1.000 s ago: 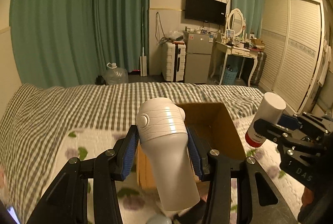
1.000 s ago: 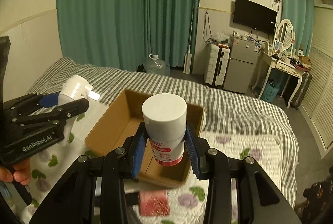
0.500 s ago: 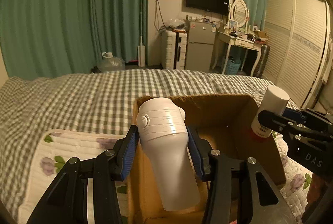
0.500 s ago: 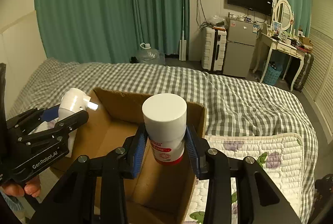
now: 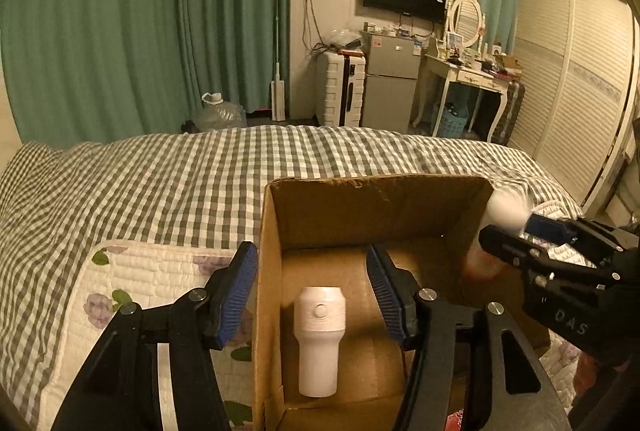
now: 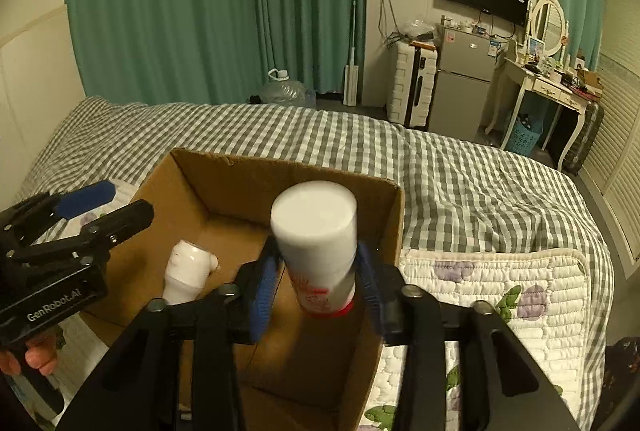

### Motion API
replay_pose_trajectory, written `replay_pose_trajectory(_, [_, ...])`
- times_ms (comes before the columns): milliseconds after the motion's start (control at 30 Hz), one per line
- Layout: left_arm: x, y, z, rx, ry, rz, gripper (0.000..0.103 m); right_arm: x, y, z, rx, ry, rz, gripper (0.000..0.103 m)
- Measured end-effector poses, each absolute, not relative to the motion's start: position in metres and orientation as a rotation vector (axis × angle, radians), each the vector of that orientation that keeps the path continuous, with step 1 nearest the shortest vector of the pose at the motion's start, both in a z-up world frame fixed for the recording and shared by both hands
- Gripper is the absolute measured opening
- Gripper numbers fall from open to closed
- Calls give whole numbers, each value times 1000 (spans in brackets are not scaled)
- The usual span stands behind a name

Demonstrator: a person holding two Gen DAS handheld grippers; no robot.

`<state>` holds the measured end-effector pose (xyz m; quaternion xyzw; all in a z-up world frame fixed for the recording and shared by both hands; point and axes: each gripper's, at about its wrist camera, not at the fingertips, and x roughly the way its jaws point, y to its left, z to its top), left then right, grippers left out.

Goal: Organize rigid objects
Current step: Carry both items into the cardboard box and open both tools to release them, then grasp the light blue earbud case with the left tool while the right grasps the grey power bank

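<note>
Over the cardboard box (image 6: 394,231), the red-banded can (image 6: 320,255) is released upright between opening right tongs (image 6: 318,289); left tongs (image 5: 312,295), opening and empty, are poised above the dropped white bottle (image 5: 319,339).

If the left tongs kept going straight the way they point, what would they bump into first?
Probably the white ribbed bottle lying on the floor of the cardboard box. The left tongs, opening with nothing between them, straddle the box's left wall, so that wall might catch first; depth is unclear.

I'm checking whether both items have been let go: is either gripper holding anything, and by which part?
Nothing is held. The white bottle lies in the cardboard box; the red-labelled can sits blurred between the right gripper's opening jaws.
</note>
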<state>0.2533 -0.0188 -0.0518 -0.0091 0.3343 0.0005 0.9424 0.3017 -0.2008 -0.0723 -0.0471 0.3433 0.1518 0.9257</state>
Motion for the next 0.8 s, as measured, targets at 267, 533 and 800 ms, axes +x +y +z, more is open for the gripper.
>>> replay_pose_trajectory(267, [219,-22,-34,7,647,29,60,264,-219,-44,-77,605,290,80])
replay_pose_trajectory(533, [154,-24,-32,40,621,49,63,182,-237,-63,-94,576,308,83])
replay_pose_trajectory(800, [105,-16,-74,50,697,59,64,131,-228,-122,-157,716,355,83])
